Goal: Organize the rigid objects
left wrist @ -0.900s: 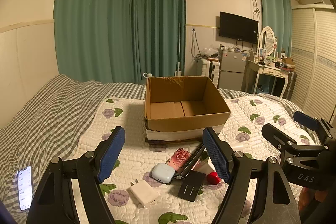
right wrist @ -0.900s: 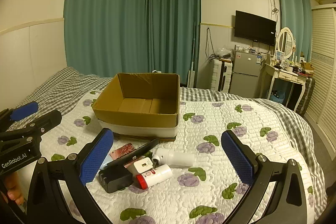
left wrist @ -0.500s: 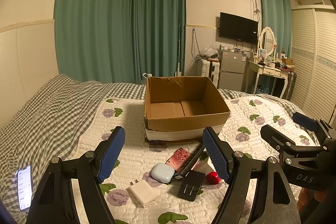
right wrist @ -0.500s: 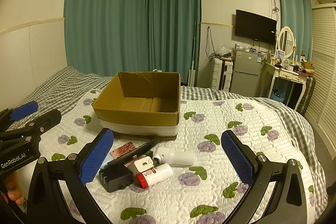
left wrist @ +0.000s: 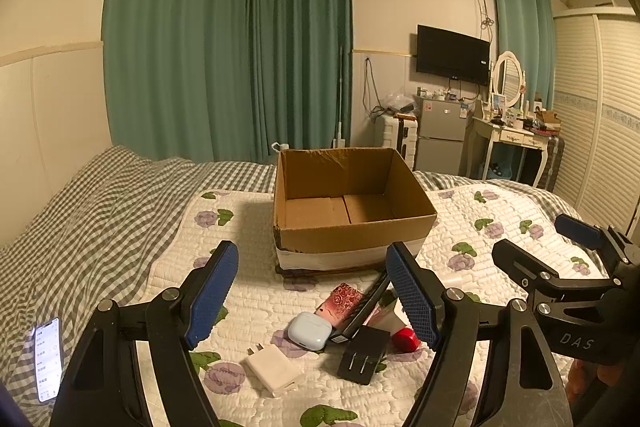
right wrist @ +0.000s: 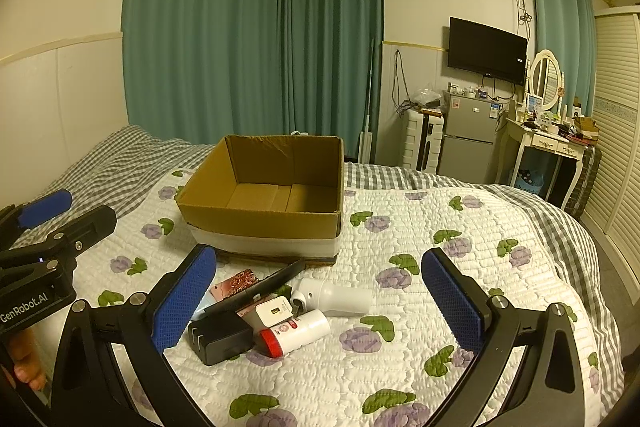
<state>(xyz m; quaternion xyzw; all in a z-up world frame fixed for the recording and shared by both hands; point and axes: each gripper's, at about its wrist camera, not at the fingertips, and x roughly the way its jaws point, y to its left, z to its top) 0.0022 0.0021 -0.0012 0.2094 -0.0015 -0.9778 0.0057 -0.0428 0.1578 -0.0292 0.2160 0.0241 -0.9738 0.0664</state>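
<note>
An open, empty cardboard box (left wrist: 352,211) stands on the quilted bed; it also shows in the right wrist view (right wrist: 264,195). In front of it lies a heap: a white earbud case (left wrist: 310,329), a white charger (left wrist: 274,375), a black adapter (left wrist: 364,355) (right wrist: 222,341), a red-capped white bottle (right wrist: 296,333), a white cylinder (right wrist: 332,301), a patterned red card (left wrist: 342,301) and a black flat bar (right wrist: 264,287). My left gripper (left wrist: 312,291) is open and empty above the heap. My right gripper (right wrist: 320,303) is open and empty above it too.
A lit phone (left wrist: 47,359) lies on the checked blanket at the left. The bed's right edge drops toward a wardrobe (right wrist: 616,131). A fridge (right wrist: 468,139), dressing table (right wrist: 548,143) and green curtains (right wrist: 256,39) stand beyond the bed.
</note>
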